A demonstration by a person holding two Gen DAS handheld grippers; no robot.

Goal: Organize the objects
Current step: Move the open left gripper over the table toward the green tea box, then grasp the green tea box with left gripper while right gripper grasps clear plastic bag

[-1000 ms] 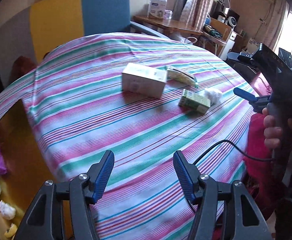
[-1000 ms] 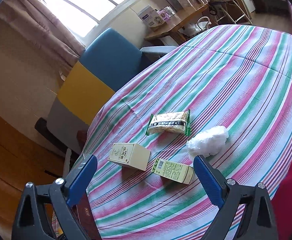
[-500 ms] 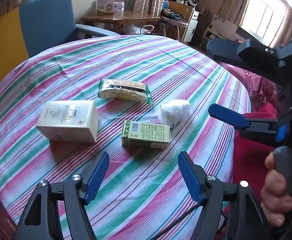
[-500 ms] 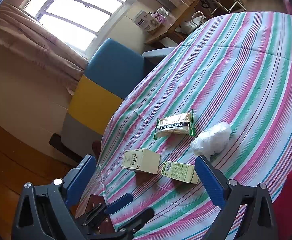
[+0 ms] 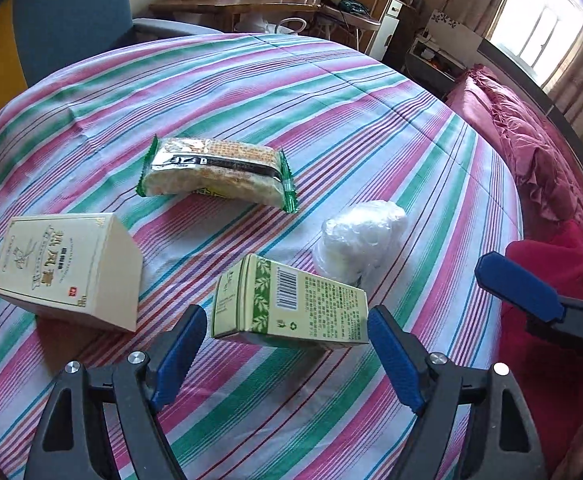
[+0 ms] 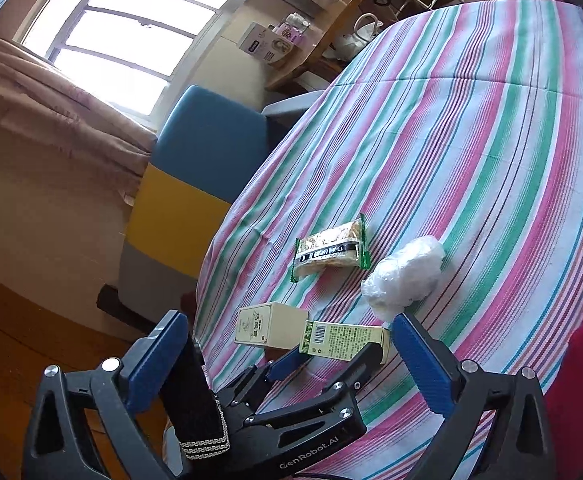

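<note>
L claw [image 5: 287, 354] released, jaws just been opening, nothing gripped. Green box [image 5: 291, 306] lies just ahead btwn the tips, long axis running across the gap, so too long that way; L is nearer. R claw [image 6: 291, 356] also wide, empty, further back. Beyond: cream box [image 5: 67, 268], wad [image 5: 359, 240], snack pack [image 5: 215, 170] on striped cloth [image 5: 331, 100]; blue chair [image 5: 71, 12] behind.

"GenRobot.AI" is printed in pale letters on the black body of the left gripper [image 6: 327, 364]. The green carton [image 5: 291, 308] bears a barcode and small unreadable print. The cream box [image 5: 67, 272] carries large Chinese characters, not clearly legible.
</note>
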